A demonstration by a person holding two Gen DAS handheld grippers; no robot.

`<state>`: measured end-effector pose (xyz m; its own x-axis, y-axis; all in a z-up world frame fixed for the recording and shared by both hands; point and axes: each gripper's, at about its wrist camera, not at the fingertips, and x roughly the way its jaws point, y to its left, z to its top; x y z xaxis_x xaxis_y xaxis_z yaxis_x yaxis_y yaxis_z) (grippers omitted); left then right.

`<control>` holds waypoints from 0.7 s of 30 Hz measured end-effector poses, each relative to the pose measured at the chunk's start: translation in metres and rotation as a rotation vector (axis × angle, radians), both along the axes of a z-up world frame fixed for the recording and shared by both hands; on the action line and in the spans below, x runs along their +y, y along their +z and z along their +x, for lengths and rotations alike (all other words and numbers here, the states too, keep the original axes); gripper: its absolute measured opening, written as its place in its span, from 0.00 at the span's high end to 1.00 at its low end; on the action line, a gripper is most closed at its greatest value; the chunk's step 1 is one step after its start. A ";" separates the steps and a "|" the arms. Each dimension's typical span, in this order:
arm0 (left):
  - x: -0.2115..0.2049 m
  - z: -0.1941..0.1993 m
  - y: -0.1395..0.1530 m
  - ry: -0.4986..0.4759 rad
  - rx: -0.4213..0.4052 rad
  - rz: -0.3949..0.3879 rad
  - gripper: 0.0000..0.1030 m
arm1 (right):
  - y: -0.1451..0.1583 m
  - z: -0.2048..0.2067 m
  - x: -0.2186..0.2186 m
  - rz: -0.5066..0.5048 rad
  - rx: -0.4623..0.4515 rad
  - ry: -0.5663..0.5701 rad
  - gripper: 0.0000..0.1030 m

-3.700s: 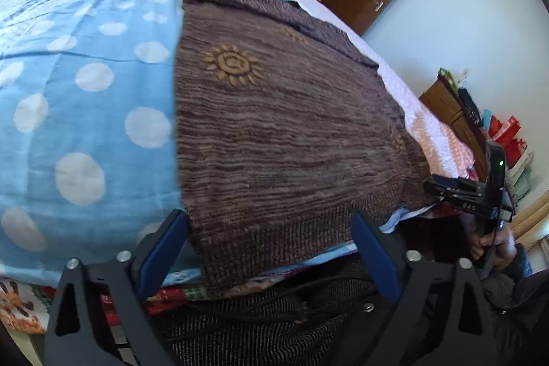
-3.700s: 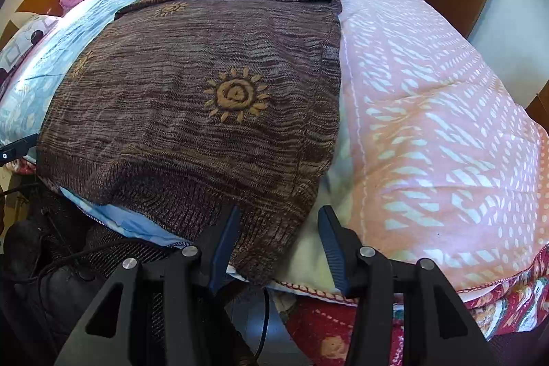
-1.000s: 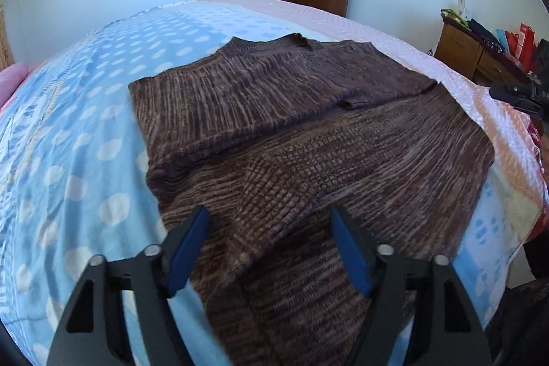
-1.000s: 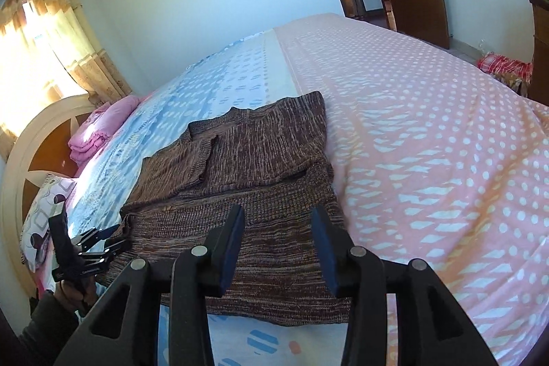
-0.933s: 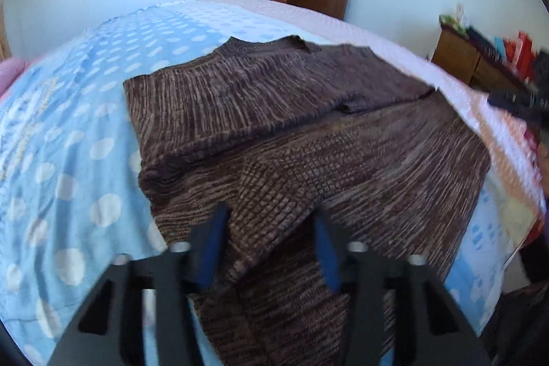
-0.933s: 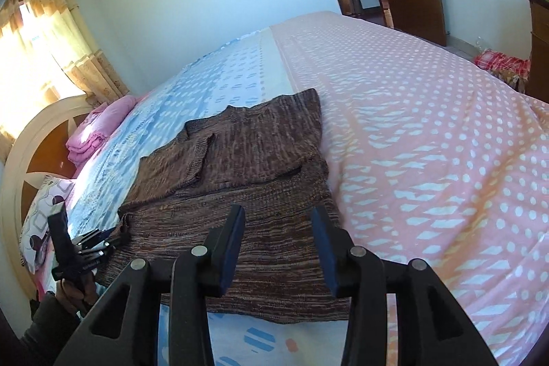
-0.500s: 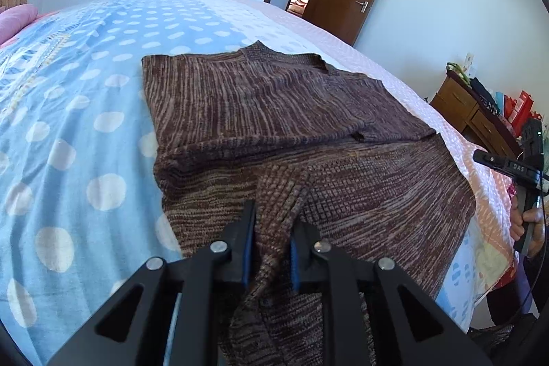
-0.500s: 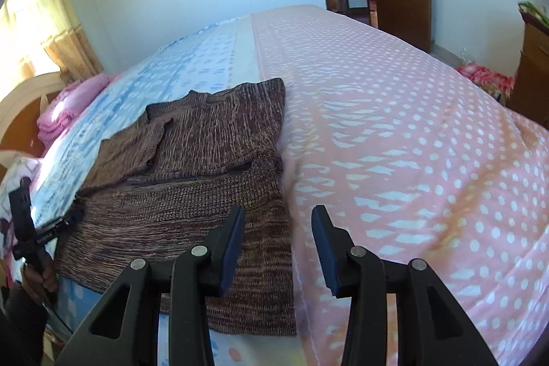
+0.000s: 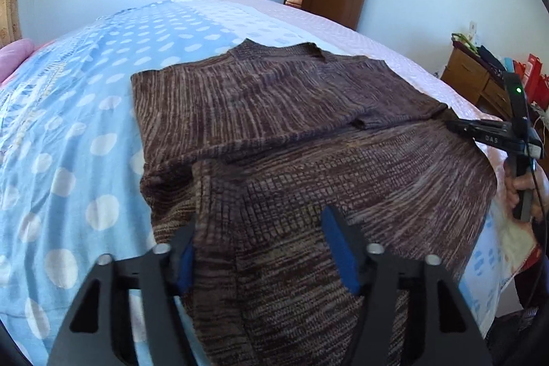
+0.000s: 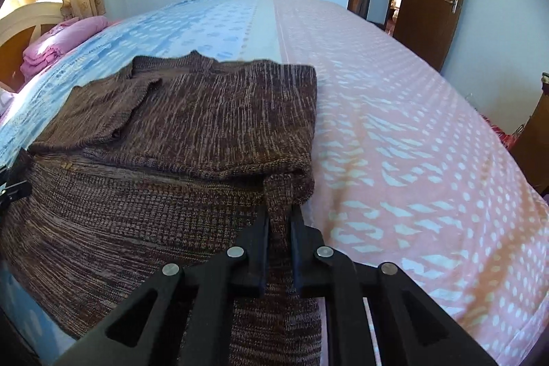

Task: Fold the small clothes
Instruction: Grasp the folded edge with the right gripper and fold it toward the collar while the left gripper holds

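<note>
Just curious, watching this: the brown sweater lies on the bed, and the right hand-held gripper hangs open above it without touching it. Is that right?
Not quite. The brown sweater does lie on the bed, but the right hand-held gripper is not open: the right wrist view shows its jaws, which have just been closing, pinched on a fold of the knit at the sweater's edge.

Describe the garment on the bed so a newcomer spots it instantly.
Start from the big bed, its cover half blue polka dots, half pink. The brown knit sweater lies near the close edge, across the seam between the two colours, partly folded. It is the only dark, ribbed thing there; the folded pink bedding sits far off by the headboard.
</note>
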<state>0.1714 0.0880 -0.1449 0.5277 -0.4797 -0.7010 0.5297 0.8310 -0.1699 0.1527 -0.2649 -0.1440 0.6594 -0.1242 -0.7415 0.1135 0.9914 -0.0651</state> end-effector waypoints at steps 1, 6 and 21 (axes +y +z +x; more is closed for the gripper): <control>0.004 0.001 0.000 0.008 0.008 -0.021 0.67 | 0.004 -0.004 0.000 0.004 -0.012 -0.002 0.91; 0.020 0.004 0.001 0.048 0.053 -0.130 0.91 | 0.031 -0.030 0.005 0.027 -0.079 0.002 0.92; 0.042 -0.003 0.065 0.164 -0.047 -0.297 0.94 | 0.098 -0.044 0.031 -0.039 -0.251 0.061 0.93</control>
